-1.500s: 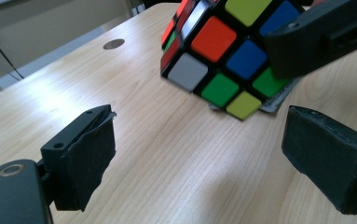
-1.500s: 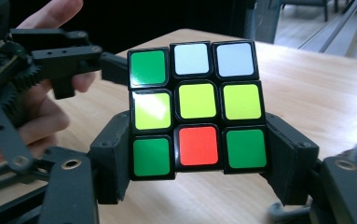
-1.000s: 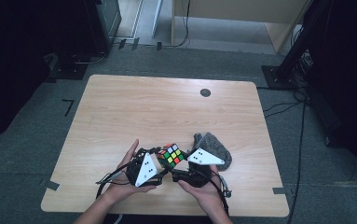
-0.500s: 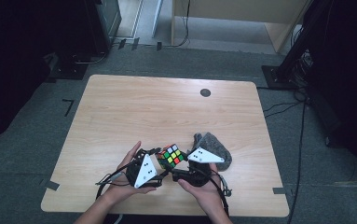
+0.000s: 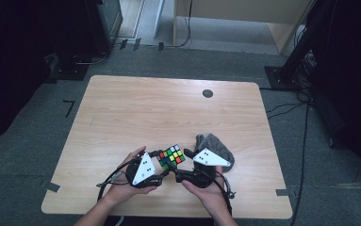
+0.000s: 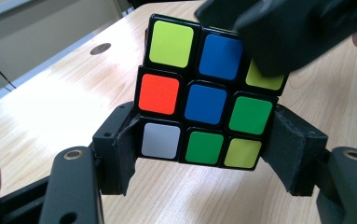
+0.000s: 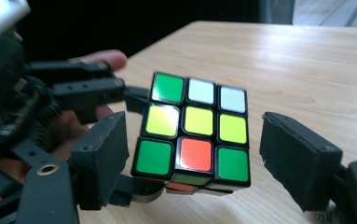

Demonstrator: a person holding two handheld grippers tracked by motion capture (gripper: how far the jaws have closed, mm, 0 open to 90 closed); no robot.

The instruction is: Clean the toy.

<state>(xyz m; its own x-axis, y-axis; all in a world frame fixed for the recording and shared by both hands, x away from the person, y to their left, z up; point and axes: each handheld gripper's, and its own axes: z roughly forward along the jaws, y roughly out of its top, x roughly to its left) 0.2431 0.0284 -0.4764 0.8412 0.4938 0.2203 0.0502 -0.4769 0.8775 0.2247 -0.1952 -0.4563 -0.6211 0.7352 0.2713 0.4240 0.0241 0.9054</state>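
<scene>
Little has shifted since the earlier frame: left hand-held gripper [image 6: 204, 158] jaws have just closed, clamping the puzzle cube [image 5: 171, 157] low on its bottom layer, above the table [image 5: 168, 113] near edge. Right hand-held gripper [image 7: 195, 158] just opened; pads flank the cube, right pad clear. Cube: rigid, light, glossy and slippery; grip flat opposite faces.
</scene>
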